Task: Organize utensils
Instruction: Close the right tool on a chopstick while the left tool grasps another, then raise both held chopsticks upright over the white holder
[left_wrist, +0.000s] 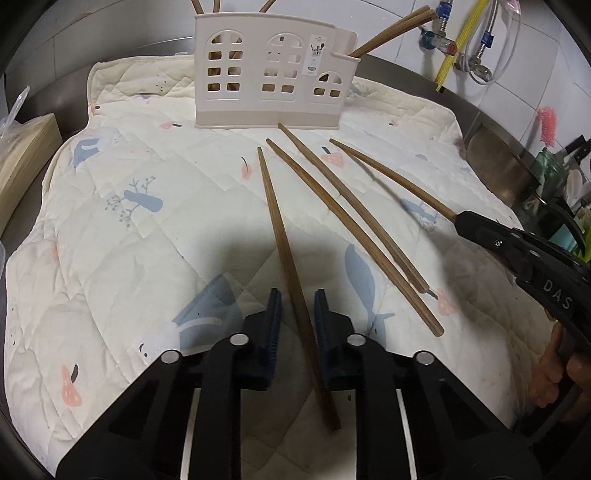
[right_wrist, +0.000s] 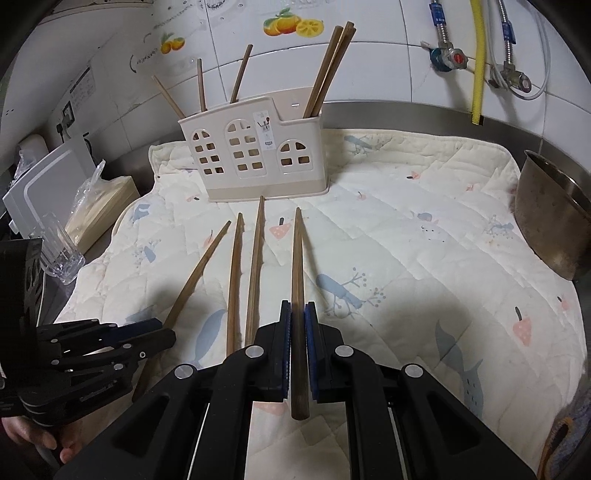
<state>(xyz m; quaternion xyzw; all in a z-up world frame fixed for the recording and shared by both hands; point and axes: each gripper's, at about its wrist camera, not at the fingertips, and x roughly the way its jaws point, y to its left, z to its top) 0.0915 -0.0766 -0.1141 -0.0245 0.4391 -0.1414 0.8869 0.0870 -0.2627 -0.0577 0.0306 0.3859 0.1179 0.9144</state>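
A holder (right_wrist: 249, 155) stands at the back of a mat (right_wrist: 406, 240). Some chopsticks (right_wrist: 325, 70) stand inside it. Four more chopsticks (right_wrist: 255, 266) lie side by side on the mat in front of it. A bowl (right_wrist: 546, 221) sits right of the mat, a glass (right_wrist: 61, 251) left.

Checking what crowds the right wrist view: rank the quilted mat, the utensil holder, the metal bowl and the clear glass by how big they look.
1. quilted mat, by far.
2. utensil holder and metal bowl: similar; the bowl is cut off at the frame edge, so unranked.
3. clear glass, smallest.
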